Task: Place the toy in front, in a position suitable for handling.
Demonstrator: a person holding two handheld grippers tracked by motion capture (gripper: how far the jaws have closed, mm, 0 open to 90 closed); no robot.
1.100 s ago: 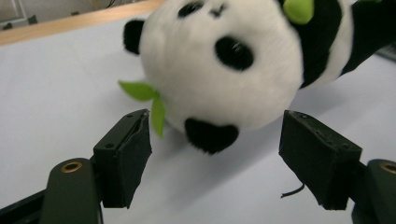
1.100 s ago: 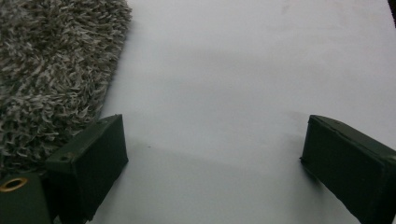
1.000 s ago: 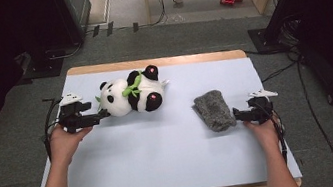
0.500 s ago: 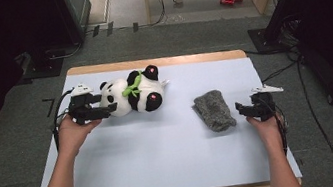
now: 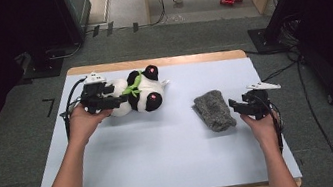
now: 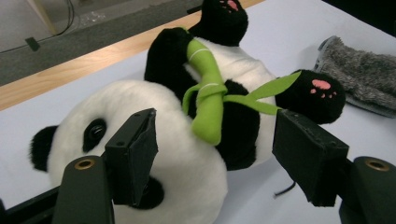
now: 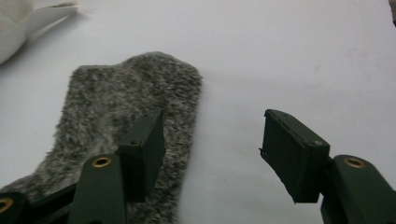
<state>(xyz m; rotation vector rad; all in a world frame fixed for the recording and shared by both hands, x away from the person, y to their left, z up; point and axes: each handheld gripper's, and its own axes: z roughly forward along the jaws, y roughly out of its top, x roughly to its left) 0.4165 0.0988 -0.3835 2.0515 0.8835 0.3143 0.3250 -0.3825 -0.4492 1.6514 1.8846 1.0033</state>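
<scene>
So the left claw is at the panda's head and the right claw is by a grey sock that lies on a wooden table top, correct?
Not quite. The sock lies on the pale blue mat covering the table, as the high view shows. The rest holds: left claw at the panda, right claw by the sock.

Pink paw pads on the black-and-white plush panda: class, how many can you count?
2. One pink paw pad is on the foot nearest the grey fuzzy sock; the other on the foot towards the table's wooden edge. Others may be hidden.

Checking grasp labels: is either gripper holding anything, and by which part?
Nothing is held. The left gripper stands open around the panda's head; the right gripper stands open at the grey sock's edge.
</scene>
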